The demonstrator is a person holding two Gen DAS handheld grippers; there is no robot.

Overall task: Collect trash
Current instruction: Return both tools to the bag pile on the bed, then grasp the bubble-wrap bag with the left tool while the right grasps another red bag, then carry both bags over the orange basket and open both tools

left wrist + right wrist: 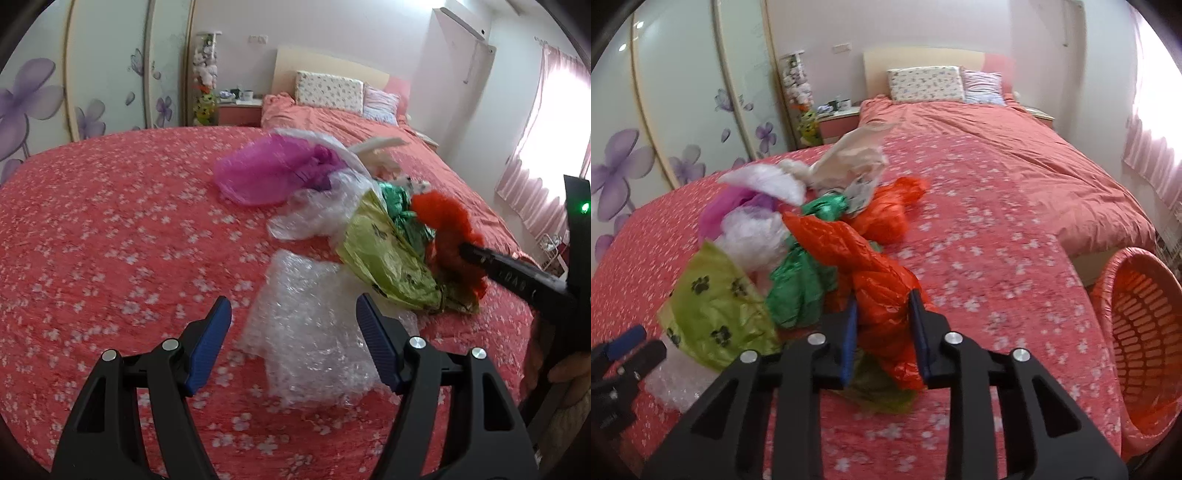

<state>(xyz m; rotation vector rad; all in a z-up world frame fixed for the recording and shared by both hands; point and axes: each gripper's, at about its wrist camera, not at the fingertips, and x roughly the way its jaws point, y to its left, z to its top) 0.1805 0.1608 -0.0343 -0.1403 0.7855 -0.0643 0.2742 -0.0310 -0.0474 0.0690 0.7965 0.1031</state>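
Task at an early stage, judging by the layout. Heap of plastic trash lying on the bed (979, 192), on the red flowered cover: magenta bag (266, 173), clear bag (317, 210), green foil bag (801, 280), yellow-green paw-print bag (716, 306), beige bag (849, 158), plus a sheet of bubble wrap (306, 332) lying nearest the left side. Right gripper (882, 332) with fingers closed on the orange bag (882, 288), film bunched between the blue pads; bag not lifted clear, resting against the heap. Left gripper (293, 339) with fingers wide apart, holding nothing, straddling the bubble wrap from above; contact with the sheet not determinable. Orange lattice basket (1145, 332) standing beside the bed on the right, well apart from the heap, mouth tilted toward the bed; lower part looks orange-lined, and whether any trash lies inside cannot be told. Nothing visibly collected so far. Remaining, by assessment: carrying the orange bag over to the basket, assumed to be the receptacle, then the bubble wrap, then every other bag in turn. Bed around the heap otherwise free of litter in both views.
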